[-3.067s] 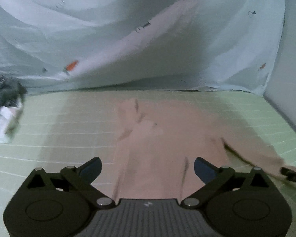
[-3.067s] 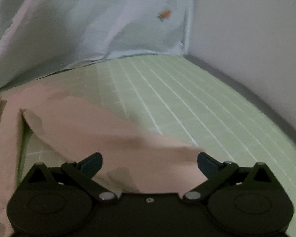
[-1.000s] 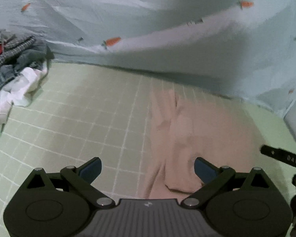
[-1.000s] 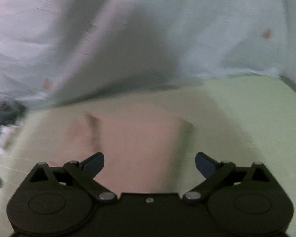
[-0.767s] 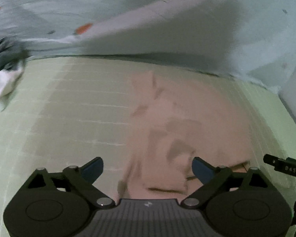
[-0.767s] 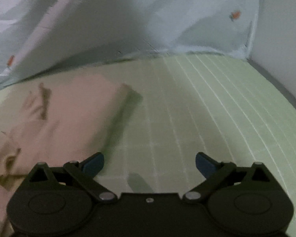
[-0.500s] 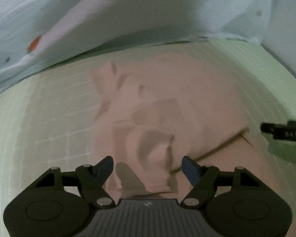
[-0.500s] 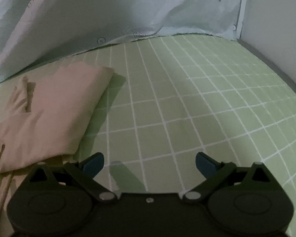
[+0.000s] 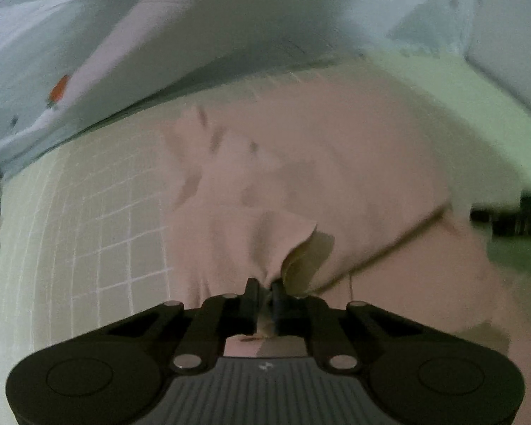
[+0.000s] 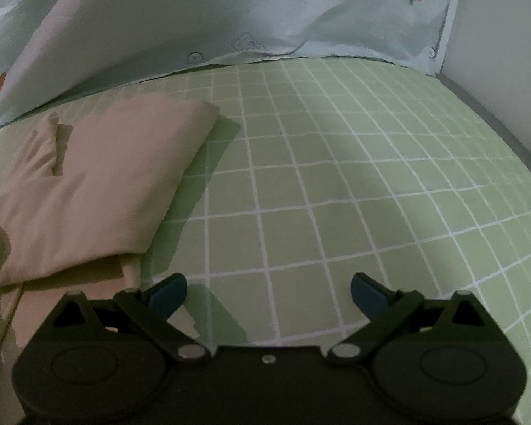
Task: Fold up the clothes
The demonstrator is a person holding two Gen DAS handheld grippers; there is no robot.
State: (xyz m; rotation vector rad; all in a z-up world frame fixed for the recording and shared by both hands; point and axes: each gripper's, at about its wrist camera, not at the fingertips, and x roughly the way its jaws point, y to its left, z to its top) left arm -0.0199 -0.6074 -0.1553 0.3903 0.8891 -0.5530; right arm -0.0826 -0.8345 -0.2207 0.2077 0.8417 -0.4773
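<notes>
Pink cotton, a soft long-sleeved garment, lies spread on the pale green checked bed sheet, and its nearest edge is bunched in the left gripper, whose 2 fingers are pressed together on a raised pucker of the cloth. From that pinch the garment runs straight ahead and a little rightward, its long axis pointing away toward the pale blue carrot-print quilt heaped at the back. Further right, the right gripper hangs over bare sheet with its jaws spread wide and nothing between them; the folded part of the garment lies off its left side, near its left finger. The left hand is therefore the nearer one, and any carry-over would likely go forward along that axis.
</notes>
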